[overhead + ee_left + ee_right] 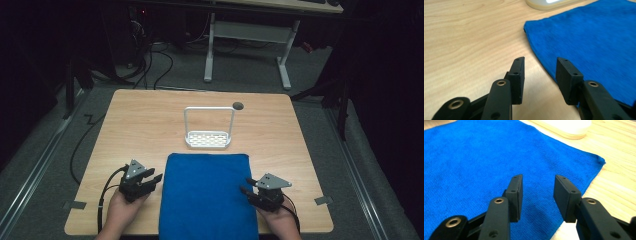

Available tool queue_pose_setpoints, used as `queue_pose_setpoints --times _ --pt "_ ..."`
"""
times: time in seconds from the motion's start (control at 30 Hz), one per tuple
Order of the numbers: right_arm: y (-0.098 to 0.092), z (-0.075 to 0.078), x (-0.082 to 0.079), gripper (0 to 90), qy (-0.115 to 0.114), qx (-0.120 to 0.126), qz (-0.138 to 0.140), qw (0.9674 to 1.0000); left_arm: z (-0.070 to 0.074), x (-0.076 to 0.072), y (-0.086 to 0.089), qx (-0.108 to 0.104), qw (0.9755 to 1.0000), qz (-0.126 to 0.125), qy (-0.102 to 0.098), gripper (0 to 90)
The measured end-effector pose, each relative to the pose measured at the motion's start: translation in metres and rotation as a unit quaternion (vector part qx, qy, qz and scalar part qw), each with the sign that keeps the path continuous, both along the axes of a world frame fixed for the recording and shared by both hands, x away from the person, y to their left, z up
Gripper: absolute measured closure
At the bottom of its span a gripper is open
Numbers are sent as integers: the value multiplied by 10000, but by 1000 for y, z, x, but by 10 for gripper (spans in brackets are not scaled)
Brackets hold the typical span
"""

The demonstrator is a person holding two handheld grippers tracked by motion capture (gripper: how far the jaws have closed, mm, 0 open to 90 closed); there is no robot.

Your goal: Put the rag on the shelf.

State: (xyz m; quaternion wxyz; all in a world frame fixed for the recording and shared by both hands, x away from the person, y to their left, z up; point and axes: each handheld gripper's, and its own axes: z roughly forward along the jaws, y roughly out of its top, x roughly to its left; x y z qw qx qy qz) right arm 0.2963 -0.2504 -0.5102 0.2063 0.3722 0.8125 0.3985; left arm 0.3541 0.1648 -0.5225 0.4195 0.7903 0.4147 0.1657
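- Overhead light falls on the wooden table [150, 125]; the room around and beyond it sinks into near-black.
- The high view is soft and grainy.
- In both gripper views the far blue towel [599, 32] blurs, and the white rack base [569, 126] blows out.

The bench [150, 125] is pale wood with a fine grain and a smooth, faintly sheened finish. The blue cloth [207, 195] on it is soft, matt towelling with a short fuzzy nap. The white rack [208, 139] beyond it looks like smooth, slightly glossy plastic. The left claw [540, 72] and right claw [537, 192] are matt black, their pads [564, 197] dull and rubbery-looking, with brass-coloured metal rivets.
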Motion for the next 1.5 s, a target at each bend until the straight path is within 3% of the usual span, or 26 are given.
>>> queue_pose_setpoints --times 0.07,0.13,0.2,0.27,0.33,0.4,0.43,0.53,0.6,0.7,0.9,1.0,1.17,1.23,1.27,1.33,1.5 --pt "-1 0 0 607 -11 30 -4 10000 -1 3 -2 -80 10000 -1 -42 614" --pt "-3 1 0 606 -15 57 -28 10000 -2 15 -12 5 9999 -48 99 594" --pt "-3 1 0 607 -12 47 -28 10000 -2 19 -16 27 9999 -43 106 590" --pt "-3 2 0 604 15 14 -72 10000 0 31 -23 230 9996 134 36 570" --pt "-3 2 1 601 57 53 -99 9999 0 40 -26 298 9993 208 50 559" --pt "-4 2 2 594 55 86 -137 9999 0 45 -28 314 9992 238 103 555" --pt "-4 3 2 589 58 111 -163 9998 -2 56 -31 263 9992 230 216 548" --pt "-5 4 3 576 78 238 -239 9994 -6 64 -34 296 9990 256 214 539" --pt "-6 4 4 577 48 254 -322 9991 -8 68 -32 161 9988 296 349 558" --pt "-6 5 7 563 3 211 -428 9989 -7 70 -30 -17 9991 290 313 605" --pt "-11 8 18 572 -4 430 -723 9965 -8 72 -35 48 9991 167 375 675" --pt "-14 7 40 553 217 439 -990 9939 -9 75 -44 356 9988 132 303 710" --pt "-14 1 77 592 360 134 -1311 9906 -10 74 -42 274 9989 120 361 749" --pt "-14 0 82 604 401 117 -1339 9901 -10 74 -41 238 9989 114 379 750" --pt "-13 -3 96 624 561 128 -1359 9890 -10 75 -40 160 9989 115 419 753" --pt "-10 -4 105 645 662 151 -1358 9884 -10 76 -39 76 9988 123 467 754" --pt "-2 -7 115 648 788 -83 -1457 9861 -10 75 -40 120 9989 106 432 756"
